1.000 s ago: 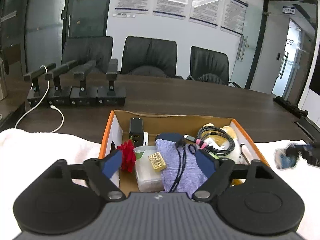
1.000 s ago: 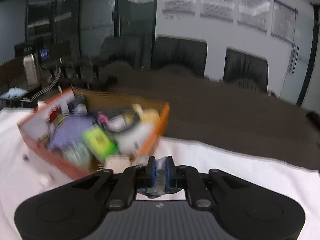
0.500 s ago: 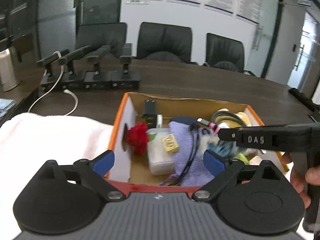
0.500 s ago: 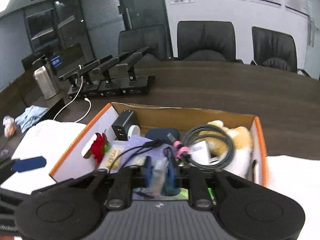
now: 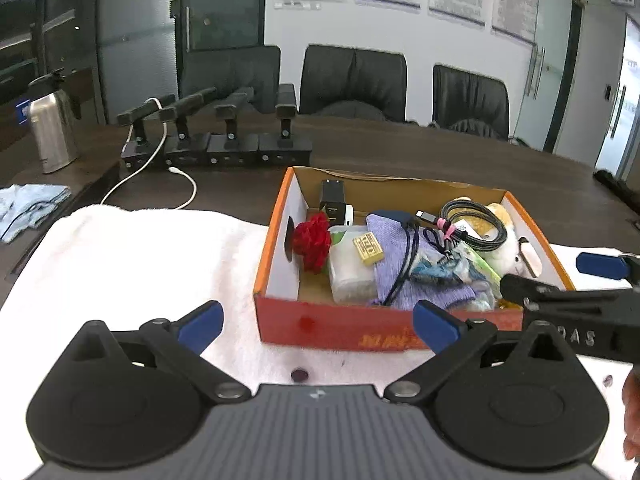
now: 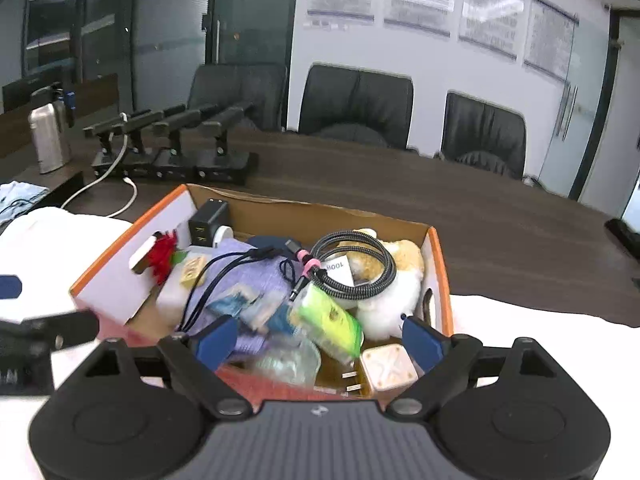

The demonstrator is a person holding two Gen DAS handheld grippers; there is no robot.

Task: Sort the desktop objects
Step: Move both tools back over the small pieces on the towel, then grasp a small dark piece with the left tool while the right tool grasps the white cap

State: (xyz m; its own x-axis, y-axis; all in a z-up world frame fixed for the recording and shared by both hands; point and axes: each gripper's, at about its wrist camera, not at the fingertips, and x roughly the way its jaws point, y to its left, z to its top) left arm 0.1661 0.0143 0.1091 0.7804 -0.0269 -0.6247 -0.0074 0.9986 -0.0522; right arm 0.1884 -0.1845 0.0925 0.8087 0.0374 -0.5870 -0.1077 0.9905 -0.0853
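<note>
Since the earlier frame, right gripper [image 6: 316, 340] released the blue packet [image 6: 244, 306]; jaws were opening, nothing clamped. Packet lay just ahead in orange box [image 6: 440, 264]. Left gripper [image 5: 316, 322] stood wide apart, empty, box ahead.

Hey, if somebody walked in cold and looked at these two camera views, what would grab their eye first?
Probably the orange cardboard box on the white towel, crammed with odds and ends: a red fabric flower at its left wall, a coiled black cable over a plush toy at the right. Next, the right gripper, jaws opening above the box's near edge with nothing between them.
</note>
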